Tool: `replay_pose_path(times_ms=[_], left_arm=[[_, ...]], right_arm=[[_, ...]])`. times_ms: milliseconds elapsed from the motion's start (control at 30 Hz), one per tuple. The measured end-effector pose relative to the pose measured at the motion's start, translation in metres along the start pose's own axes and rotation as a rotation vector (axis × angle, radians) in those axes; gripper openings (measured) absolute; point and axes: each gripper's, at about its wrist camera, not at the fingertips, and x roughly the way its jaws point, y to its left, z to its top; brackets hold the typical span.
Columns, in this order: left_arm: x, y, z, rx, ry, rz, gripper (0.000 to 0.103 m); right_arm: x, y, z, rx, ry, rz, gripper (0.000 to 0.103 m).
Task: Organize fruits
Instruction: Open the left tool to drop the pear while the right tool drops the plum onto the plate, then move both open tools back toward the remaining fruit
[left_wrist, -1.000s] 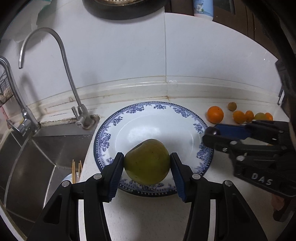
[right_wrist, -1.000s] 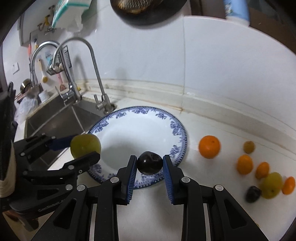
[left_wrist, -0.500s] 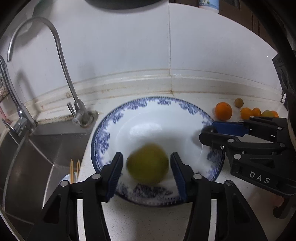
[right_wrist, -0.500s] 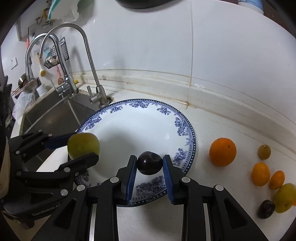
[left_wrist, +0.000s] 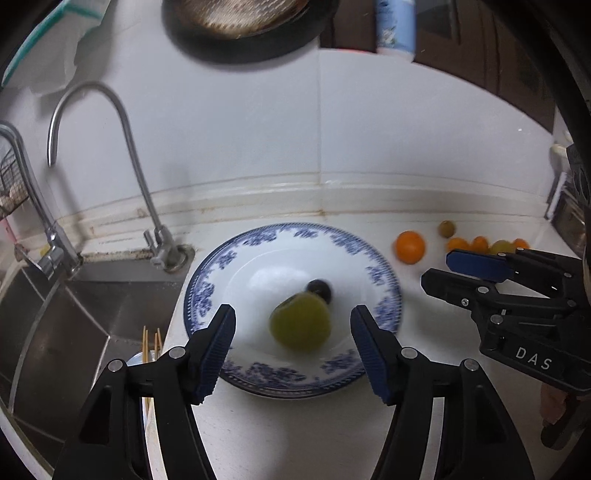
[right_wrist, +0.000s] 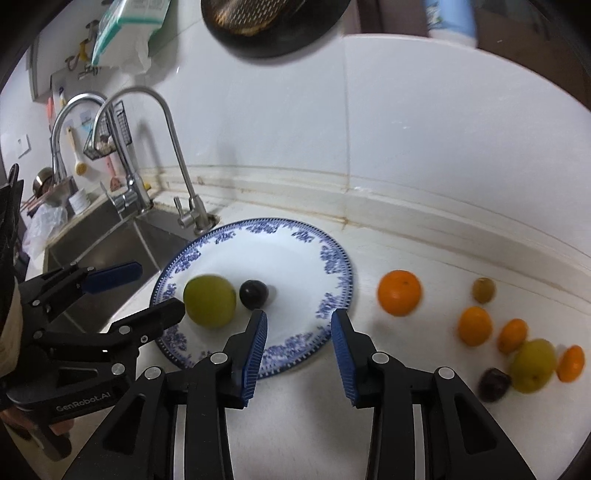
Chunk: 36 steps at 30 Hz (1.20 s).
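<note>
A green apple (left_wrist: 300, 323) (right_wrist: 209, 301) and a dark plum (left_wrist: 320, 289) (right_wrist: 253, 293) lie side by side on the blue-and-white plate (left_wrist: 384, 277) (right_wrist: 332, 258). My left gripper (left_wrist: 291, 343) hangs just in front of the apple, jaws opening, pads clear of the fruit. My right gripper (right_wrist: 298, 341) is over the plate's near rim, jaws opening with nothing between them. On the counter to the right lie a big orange (right_wrist: 399, 297) (left_wrist: 409, 246), several small oranges (right_wrist: 474, 325), a green fruit (right_wrist: 533, 365), a dark plum (right_wrist: 494, 384) and a small brownish fruit (right_wrist: 484, 290).
A steel sink (left_wrist: 55, 325) with two taps (left_wrist: 122, 122) lies left of the plate; chopsticks (left_wrist: 151, 343) stick up at its near corner. White tiled wall (left_wrist: 258, 147) behind. A dark pan (left_wrist: 240, 29) hangs above.
Both grippers let go: the apple and the plum now rest on the plate. Both jaws spread apart and both grippers pulled back and up from the plate.
</note>
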Motion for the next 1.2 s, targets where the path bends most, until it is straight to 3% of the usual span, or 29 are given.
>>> replay_pose_path(times_ms=[400,700,1033,1200], left_arm=[[-0.044,-0.043,0.015,0.067,-0.094,-0.097,0.069],[-0.057,-0.075,0.015,0.132,-0.121,-0.18,0.071],[-0.047,-0.102,0.015,0.185,-0.133,-0.252,0.073],[-0.033,-0.116,0.015,0.267,-0.16,-0.285,0.073]], right_arm=[[-0.078,-0.019,-0.015,0.068,-0.096,-0.092,0.043],[-0.121,-0.034,-0.03,0.123,-0.136,-0.197,0.047],[-0.135,-0.055,-0.049,0.174,-0.118,-0.288,0.047],[-0.125,-0.071,-0.062,0.222,-0.072,-0.316,0.047]])
